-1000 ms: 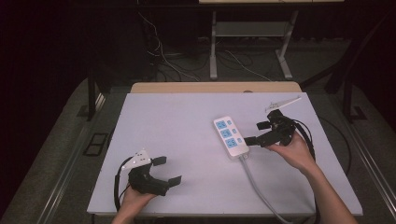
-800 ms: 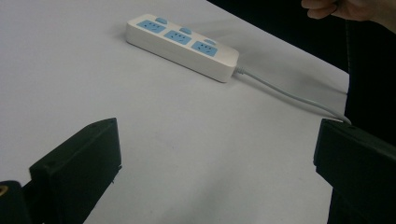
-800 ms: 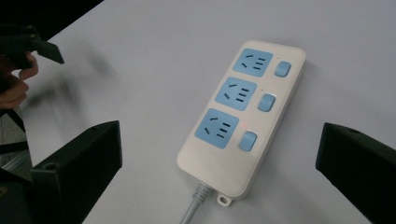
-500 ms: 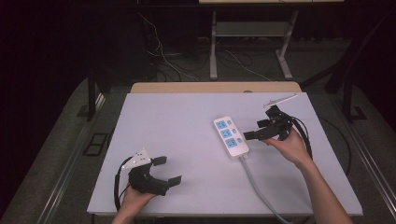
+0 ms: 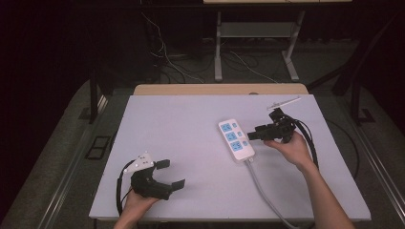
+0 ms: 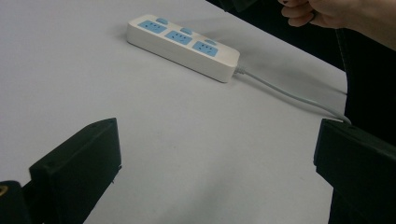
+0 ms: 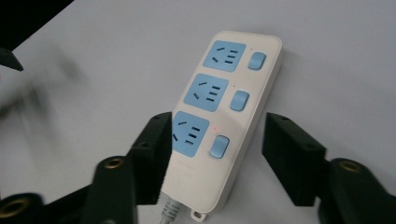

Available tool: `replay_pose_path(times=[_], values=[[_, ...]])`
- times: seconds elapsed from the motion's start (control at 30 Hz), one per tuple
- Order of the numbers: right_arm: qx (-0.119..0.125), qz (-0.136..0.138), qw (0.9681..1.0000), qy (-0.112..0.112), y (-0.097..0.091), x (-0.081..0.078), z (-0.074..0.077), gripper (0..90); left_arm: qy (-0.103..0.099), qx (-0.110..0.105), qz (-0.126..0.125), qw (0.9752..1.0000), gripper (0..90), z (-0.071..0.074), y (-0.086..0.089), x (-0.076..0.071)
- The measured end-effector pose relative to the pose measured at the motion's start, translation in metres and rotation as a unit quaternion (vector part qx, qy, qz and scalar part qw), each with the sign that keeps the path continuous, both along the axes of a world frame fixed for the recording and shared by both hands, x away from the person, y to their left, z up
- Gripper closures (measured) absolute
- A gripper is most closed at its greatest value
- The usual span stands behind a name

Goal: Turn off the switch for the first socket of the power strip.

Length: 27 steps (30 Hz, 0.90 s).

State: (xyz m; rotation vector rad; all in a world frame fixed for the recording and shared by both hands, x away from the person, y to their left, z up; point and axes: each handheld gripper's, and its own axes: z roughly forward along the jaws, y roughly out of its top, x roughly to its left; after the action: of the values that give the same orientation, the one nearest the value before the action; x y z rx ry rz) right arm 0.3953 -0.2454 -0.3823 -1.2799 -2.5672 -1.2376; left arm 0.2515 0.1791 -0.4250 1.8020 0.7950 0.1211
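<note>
At the near left of the white table (image 5: 191,119), the left gripper (image 5: 173,174) rests in the person's left hand (image 5: 138,202), its jaws spread wide with only bare tabletop between them; its cable (image 5: 119,183) loops round its left side. In the left gripper view nothing stands between those jaws and the power strip, which lies well apart across open table.

Right of centre lies the white power strip (image 5: 236,140), flat on the table, with three blue sockets and a blue switch beside each. Its grey cord (image 5: 265,191) runs from the near end toward the near edge of the table.

Just right of the strip, the right gripper (image 5: 252,135) is held in the right hand (image 5: 291,148) and points left at it. In the right gripper view its jaws have just been closing and straddle the cord end of the strip (image 7: 224,121); the left jaw overlaps the strip's edge, the right jaw stands clear of it, so the grip is not clenched. A black cable (image 5: 310,143) curves round the right wrist.

Beyond the far edge, a metal stand (image 5: 258,43) and loose wires (image 5: 181,62) lie on the dark floor.
</note>
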Motion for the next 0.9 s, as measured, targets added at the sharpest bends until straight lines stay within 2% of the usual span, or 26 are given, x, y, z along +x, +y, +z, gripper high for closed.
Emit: replay_pose_path(times=[0.03,0.07,0.2,0.37,0.5,0.9], values=[[-0.002,-0.003,1.0000,-0.002,0.000,0.001,-0.001,54.3,0.000,0.001,0.000,1.0000,0.0,0.000,0.000,0.000],[-0.002,-0.003,1.0000,-0.002,0.000,0.001,-0.001,54.3,0.001,0.001,0.000,1.0000,0.0,0.000,0.000,0.000],[-0.005,-0.004,1.0000,0.000,0.002,0.002,-0.003,68.2,0.001,0.003,-0.003,1.0000,0.0,0.000,0.000,0.000],[-0.006,0.014,0.9999,0.002,0.007,0.003,-0.008,85.5,0.001,0.003,-0.001,1.0000,0.0,-0.001,0.000,0.000],[-0.003,0.020,0.9998,0.003,0.010,0.005,-0.011,89.5,0.001,0.003,-0.002,1.0000,0.0,-0.001,0.001,0.001],[-0.016,0.032,0.9993,0.014,0.018,0.010,-0.024,89.5,0.003,0.006,-0.003,1.0000,0.0,-0.002,0.000,0.002]])
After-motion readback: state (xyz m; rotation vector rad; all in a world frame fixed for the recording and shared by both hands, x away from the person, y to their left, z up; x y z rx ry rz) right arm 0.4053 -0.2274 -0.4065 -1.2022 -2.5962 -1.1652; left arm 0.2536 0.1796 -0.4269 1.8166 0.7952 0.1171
